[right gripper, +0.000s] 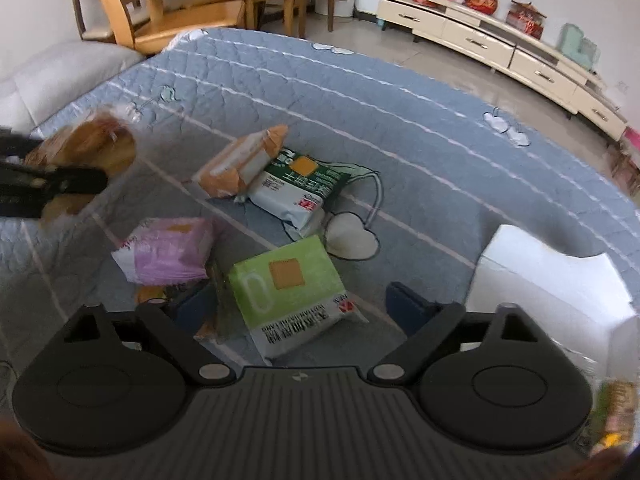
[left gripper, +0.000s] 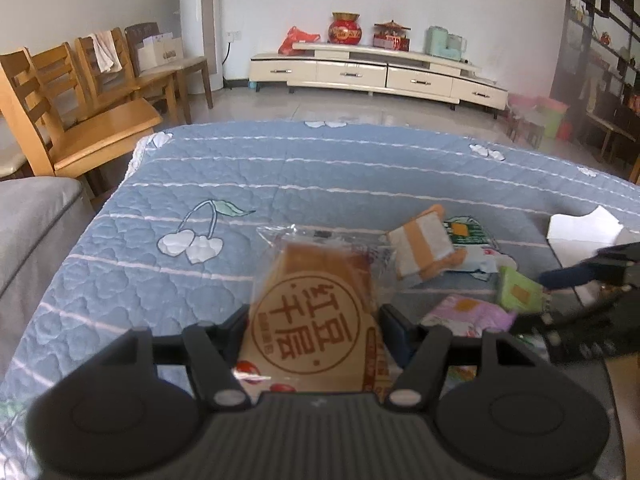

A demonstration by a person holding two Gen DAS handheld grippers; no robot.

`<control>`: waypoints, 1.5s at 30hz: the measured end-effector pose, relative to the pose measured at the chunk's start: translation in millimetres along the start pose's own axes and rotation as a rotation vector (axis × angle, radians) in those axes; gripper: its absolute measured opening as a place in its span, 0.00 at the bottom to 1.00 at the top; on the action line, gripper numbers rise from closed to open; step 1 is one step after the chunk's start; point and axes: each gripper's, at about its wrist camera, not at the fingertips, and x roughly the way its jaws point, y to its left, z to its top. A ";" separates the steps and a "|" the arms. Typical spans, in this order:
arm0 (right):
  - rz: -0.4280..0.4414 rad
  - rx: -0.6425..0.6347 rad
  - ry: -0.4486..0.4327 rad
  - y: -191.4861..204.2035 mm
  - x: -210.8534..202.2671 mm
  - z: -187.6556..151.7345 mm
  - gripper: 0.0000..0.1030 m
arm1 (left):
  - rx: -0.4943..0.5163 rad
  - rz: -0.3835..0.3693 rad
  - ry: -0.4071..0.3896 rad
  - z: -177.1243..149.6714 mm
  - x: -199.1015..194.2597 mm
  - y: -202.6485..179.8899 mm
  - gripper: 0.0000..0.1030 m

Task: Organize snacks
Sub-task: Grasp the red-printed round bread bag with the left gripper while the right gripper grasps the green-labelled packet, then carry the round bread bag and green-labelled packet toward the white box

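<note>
Bread packet (left gripper: 316, 316) clamped between left fingers (left gripper: 236, 320)

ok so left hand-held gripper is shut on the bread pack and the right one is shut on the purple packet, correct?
Half right. The left hand-held gripper does clamp the bread pack. But the right wrist view shows the right hand-held gripper open, with the light green packet between its fingers, not yet pinched. The purple packet lies to the side, ungripped.
</note>
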 end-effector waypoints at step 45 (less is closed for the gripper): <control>-0.152 0.227 -0.277 43.7 -197.8 -121.6 0.57 | -0.040 0.056 -0.115 -84.9 -174.8 -20.0 0.65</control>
